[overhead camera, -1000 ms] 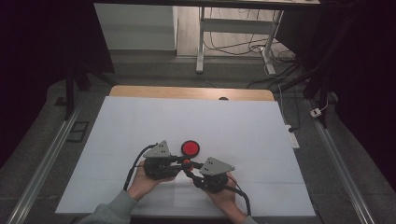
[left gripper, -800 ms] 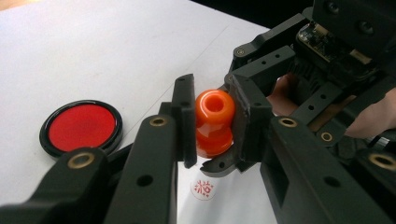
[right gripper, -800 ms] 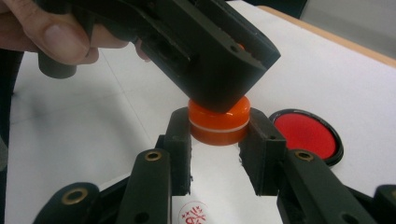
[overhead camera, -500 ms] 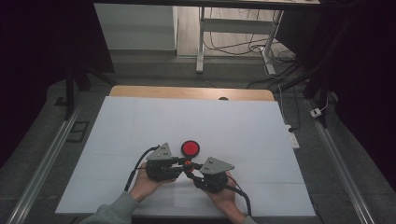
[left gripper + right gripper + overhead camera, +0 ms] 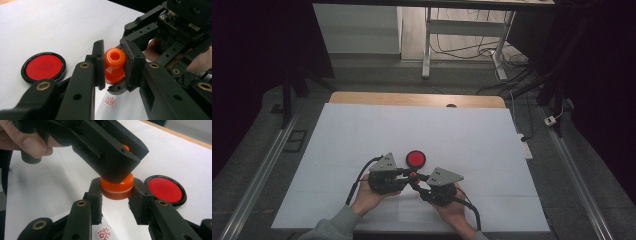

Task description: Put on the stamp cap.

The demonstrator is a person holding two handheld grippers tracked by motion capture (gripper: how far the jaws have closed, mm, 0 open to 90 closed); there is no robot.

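An orange stamp [image 5: 114,65] hangs just above the white sheet [image 5: 362,135], held between both grippers [image 5: 413,176]. My left gripper [image 5: 114,68] is shut on its waisted upper handle, pads pressing both sides. My right gripper [image 5: 117,195] is shut on the stamp's wider lower part [image 5: 117,187], which has a pale band around it. In the right gripper view the left gripper's finger [image 5: 110,157] covers the handle from above. A round red ink pad [image 5: 415,158] in a black case lies open on the sheet just beyond the grippers. A red stamped mark [image 5: 109,101] shows on the paper below the stamp.
The white sheet covers most of the wooden table [image 5: 412,98]. Metal rails [image 5: 257,175] run along both sides. A table leg frame and cables [image 5: 462,45] stand on the floor beyond the far edge. Both hands rest near the front edge.
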